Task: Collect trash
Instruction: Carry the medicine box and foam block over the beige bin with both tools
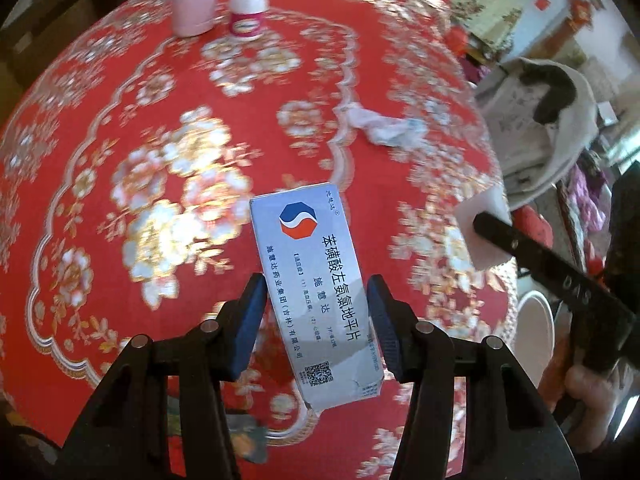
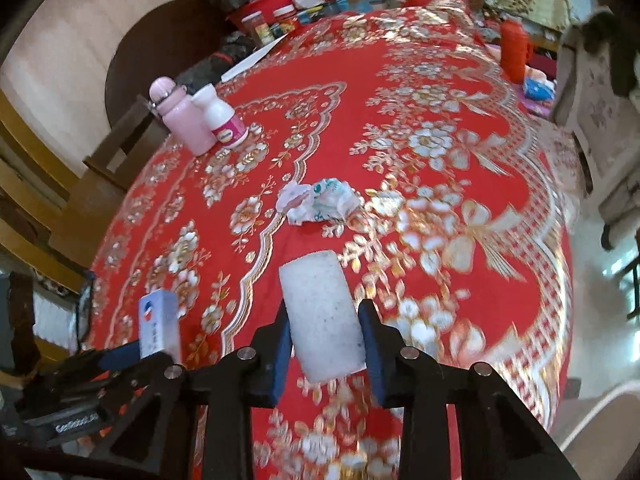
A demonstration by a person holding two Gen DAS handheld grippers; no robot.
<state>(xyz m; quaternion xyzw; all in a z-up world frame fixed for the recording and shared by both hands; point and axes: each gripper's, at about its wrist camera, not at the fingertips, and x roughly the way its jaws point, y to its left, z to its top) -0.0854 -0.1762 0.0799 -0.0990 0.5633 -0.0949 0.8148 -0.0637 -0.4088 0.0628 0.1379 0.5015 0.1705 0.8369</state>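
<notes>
Left gripper (image 1: 316, 312) clamped on medicine box (image 1: 314, 280), right gripper (image 2: 324, 340) clamped on white foam block (image 2: 322, 316), both above red bench (image 2: 460, 92); crumpled wrapper (image 2: 320, 200) left mid-bench; likely slippage from shallow, tilted grips.

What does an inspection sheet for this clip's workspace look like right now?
Surface: red tablecloth with gold and white flowers over a round table.
Job's things: blue-white cardboard medicine box and white foam block, both held; crumpled white tissue wad lying on the cloth.
Clutter: pink bottle beside white pill bottle at the far edge.
Grippers: left gripper shut on the box; right gripper shut on the foam.
Cables: nothing seen.
Surroundings: wooden chair, cluttered shelves behind.
</notes>
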